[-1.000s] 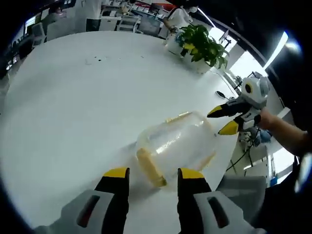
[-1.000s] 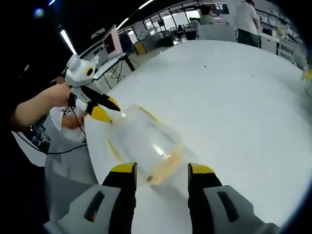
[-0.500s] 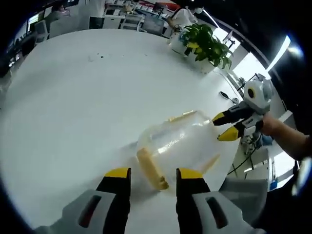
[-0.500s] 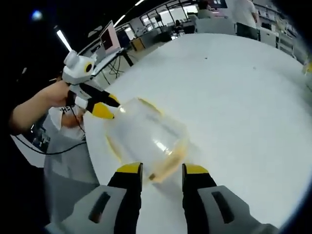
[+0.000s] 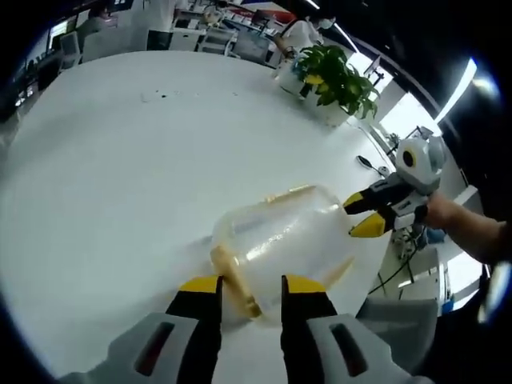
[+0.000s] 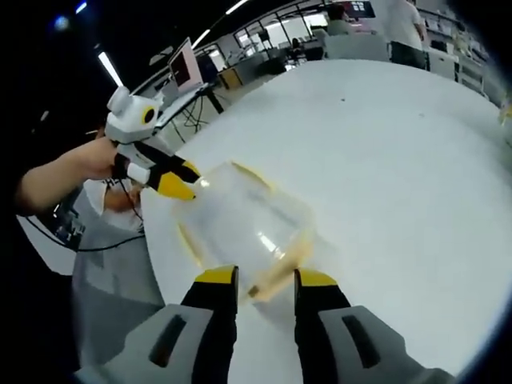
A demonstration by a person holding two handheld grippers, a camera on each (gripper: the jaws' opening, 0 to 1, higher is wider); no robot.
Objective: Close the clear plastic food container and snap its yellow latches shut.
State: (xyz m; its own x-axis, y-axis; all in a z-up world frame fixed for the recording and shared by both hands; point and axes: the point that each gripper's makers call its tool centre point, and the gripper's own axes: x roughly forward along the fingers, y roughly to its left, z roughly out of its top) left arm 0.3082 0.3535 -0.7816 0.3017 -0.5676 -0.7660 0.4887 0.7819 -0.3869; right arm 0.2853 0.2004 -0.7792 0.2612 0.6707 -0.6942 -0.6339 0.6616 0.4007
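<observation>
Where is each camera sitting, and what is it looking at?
Left gripper view: rides on the left gripper, looking across the white table at the clear container; the person's other hand holds the right gripper beyond.
Right gripper view: rides on the right gripper, facing the container from the opposite side; the left gripper shows beyond.
Shared: container, table, both grippers.

Clear plastic container (image 5: pixel 280 244) lid-on, flat on white table; yellow latches (image 5: pixel 234 276) along sides.

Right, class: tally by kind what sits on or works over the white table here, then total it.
Clear plastic container: 1
Yellow latches showing on it: 3
Potted plant: 1
Grippers, left gripper and right gripper: 2
Total: 7
</observation>
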